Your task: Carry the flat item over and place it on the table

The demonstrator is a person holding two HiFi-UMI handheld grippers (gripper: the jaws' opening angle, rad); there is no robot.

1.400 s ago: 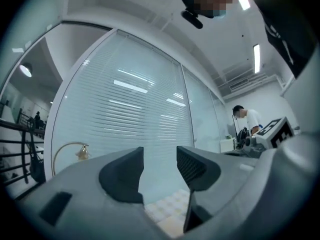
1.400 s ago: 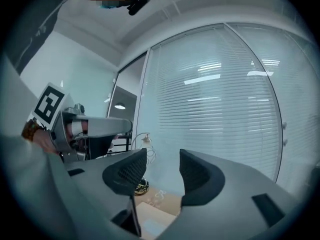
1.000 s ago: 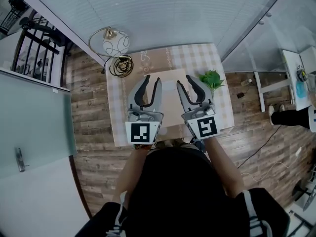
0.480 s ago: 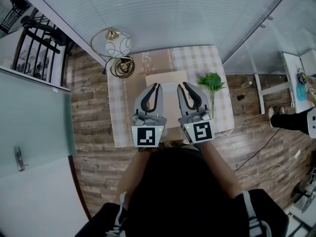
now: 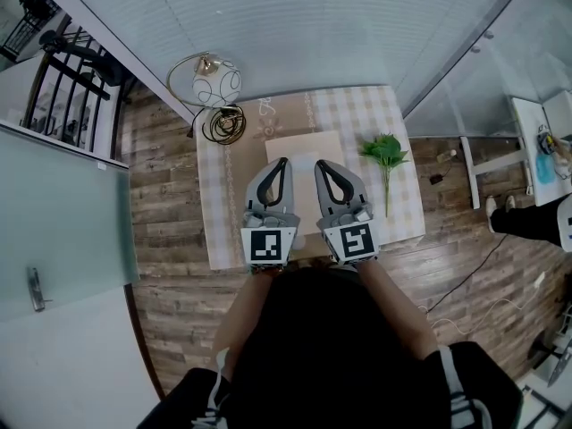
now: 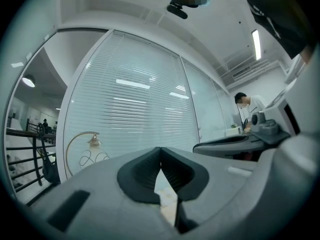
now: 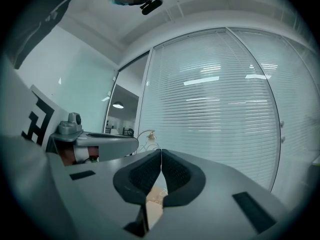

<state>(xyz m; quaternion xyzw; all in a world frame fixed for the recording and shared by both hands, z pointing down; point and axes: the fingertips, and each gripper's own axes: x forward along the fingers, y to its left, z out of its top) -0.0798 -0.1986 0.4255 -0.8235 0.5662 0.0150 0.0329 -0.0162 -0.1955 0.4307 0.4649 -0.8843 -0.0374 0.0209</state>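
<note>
A flat beige board (image 5: 304, 148) lies on the checked tablecloth of the small table (image 5: 223, 199). Both grippers hover side by side over the board's near half, pointing away from me. My left gripper (image 5: 283, 162) is shut, fingertips touching, nothing between them. My right gripper (image 5: 319, 164) is shut the same way and empty. In the left gripper view the left gripper (image 6: 160, 149) has its tips together, and a strip of the board (image 6: 167, 196) shows through the gap behind them. The right gripper view shows the right gripper (image 7: 161, 150) likewise, board (image 7: 155, 201) below.
A green leafy sprig (image 5: 384, 150) lies on the table right of the board. A round wire lamp (image 5: 217, 83) and a coil of wire (image 5: 221, 121) stand at the back left corner. Window blinds rise behind the table. A black railing (image 5: 63, 88) stands left, a white desk (image 5: 536, 132) right.
Both grippers' jaws have closed from wide open to shut. The two grippers have drawn closer together and slightly nearer to me. The board has stayed on the table.
</note>
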